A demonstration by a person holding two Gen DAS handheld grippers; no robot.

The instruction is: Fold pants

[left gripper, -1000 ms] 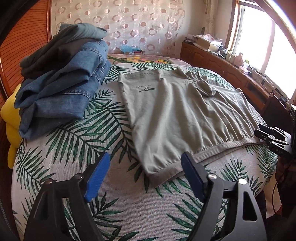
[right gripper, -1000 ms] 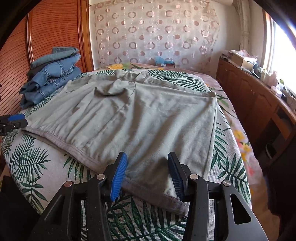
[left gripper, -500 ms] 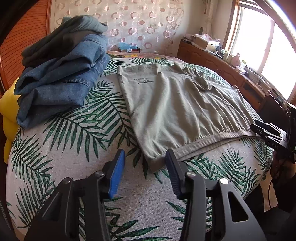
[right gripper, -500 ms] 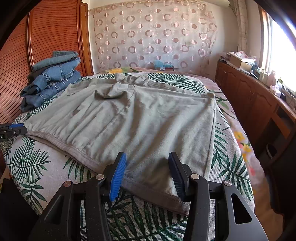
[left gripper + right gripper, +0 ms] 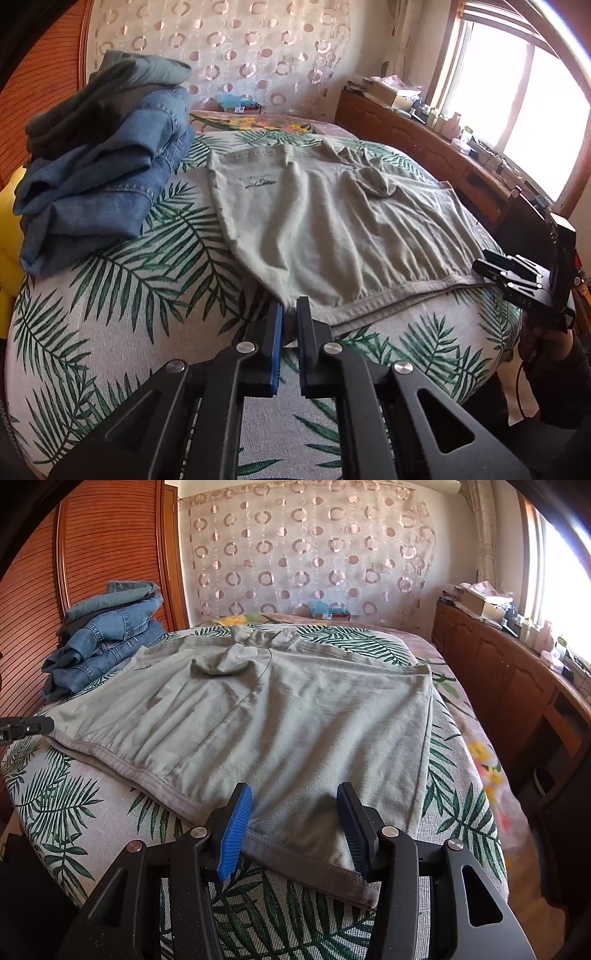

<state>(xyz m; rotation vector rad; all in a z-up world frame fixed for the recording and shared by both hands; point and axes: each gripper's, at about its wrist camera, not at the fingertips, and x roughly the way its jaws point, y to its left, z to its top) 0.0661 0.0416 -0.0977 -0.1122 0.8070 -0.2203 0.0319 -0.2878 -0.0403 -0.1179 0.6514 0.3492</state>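
Observation:
Grey-green pants (image 5: 332,221) lie spread flat on the leaf-print bed (image 5: 129,295); they also show in the right wrist view (image 5: 295,720). My left gripper (image 5: 290,314) is shut on the near left corner of the pants' hem. My right gripper (image 5: 293,805) is open, its blue pads either side of the near hem at the right corner, just above the fabric. The right gripper also shows at the right edge of the left wrist view (image 5: 491,269). The left gripper's tip shows at the left edge of the right wrist view (image 5: 40,725).
A stack of folded jeans (image 5: 99,177) sits at the far left of the bed, by a wooden wardrobe (image 5: 92,554). A yellow pillow (image 5: 7,229) lies under the stack. A wooden sideboard (image 5: 498,672) with clutter runs under the window on the right.
My left gripper moved in to the hem corner and closed on it. My right gripper stayed open over the right hem corner.

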